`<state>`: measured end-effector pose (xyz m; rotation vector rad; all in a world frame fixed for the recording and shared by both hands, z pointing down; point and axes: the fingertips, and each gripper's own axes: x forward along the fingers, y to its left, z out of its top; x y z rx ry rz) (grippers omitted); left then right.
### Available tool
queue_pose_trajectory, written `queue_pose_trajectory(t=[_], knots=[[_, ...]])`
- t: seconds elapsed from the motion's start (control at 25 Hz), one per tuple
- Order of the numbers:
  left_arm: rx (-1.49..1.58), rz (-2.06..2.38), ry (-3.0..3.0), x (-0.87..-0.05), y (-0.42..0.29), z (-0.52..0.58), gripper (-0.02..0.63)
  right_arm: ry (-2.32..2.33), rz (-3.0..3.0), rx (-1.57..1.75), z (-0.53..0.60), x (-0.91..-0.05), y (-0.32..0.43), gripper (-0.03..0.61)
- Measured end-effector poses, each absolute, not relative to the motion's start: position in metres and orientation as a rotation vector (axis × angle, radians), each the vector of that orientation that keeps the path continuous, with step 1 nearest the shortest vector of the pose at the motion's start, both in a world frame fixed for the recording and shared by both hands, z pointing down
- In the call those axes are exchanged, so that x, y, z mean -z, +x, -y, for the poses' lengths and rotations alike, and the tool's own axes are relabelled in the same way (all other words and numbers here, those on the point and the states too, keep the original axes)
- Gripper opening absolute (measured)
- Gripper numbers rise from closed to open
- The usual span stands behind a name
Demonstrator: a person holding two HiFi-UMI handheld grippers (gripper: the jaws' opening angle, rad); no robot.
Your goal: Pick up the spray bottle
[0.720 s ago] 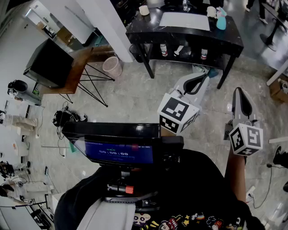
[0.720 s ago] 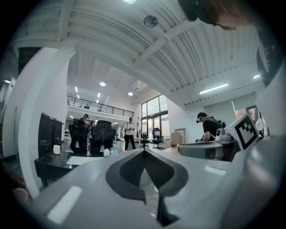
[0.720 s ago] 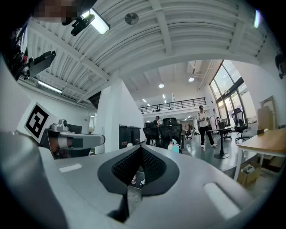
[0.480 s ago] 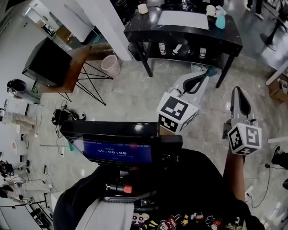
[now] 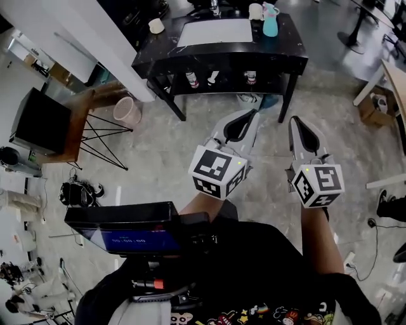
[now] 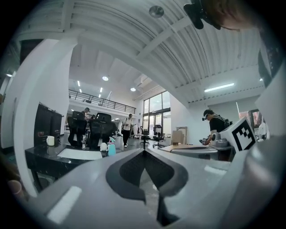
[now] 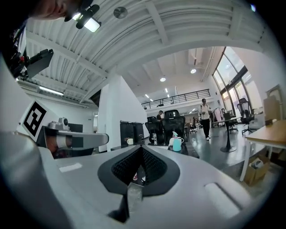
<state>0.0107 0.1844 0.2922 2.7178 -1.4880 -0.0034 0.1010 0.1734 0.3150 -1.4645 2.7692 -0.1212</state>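
The teal spray bottle (image 5: 271,19) stands upright at the back right of the black table (image 5: 288,56), beside a white cup (image 5: 255,11). It shows small and far off in the left gripper view (image 6: 111,148) and the right gripper view (image 7: 177,143). My left gripper (image 5: 252,114) and right gripper (image 5: 294,120) hover side by side over the floor, well short of the table, pointing toward it. Both are shut, jaws pressed together with nothing between them.
On the table lie a white mat (image 5: 214,30) and a white mug (image 5: 156,25); small bottles (image 5: 191,79) stand on its lower shelf. A pink basket (image 5: 127,112) and a wooden stand (image 5: 76,120) are at the left. People (image 7: 205,117) stand far back.
The view has closed in on the table, which now sits more to the left. Both grippers have come closer together and point at the table. Their jaws stay shut.
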Motion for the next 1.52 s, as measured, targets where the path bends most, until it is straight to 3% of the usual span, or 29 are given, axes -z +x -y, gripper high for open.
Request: queue_pose_trajectory(t=[0.2,0.68,1.08,1.52], knots=[[-0.006,1.459,2.727,-0.313,0.002,-0.091,0.000,-1.480,-2.773,0.111,-0.082,-0.338,0.090,0.018],[-0.049,1.141,2.804,-0.315,-0.024,0.274,0.000,-1.705,-2.702,0.131,0.274,-0.343,0.044,0.028],[-0.116,1.183,2.733,-0.335,-0.006,0.431,0.000,-1.657,-2.784,0.250,0.448,-0.394,0.070,0.043],[-0.186,1.327,2.597,-0.376,0.005,0.488,0.000,-1.479,-2.931,0.217,0.523,-0.431,0.070,0.245]])
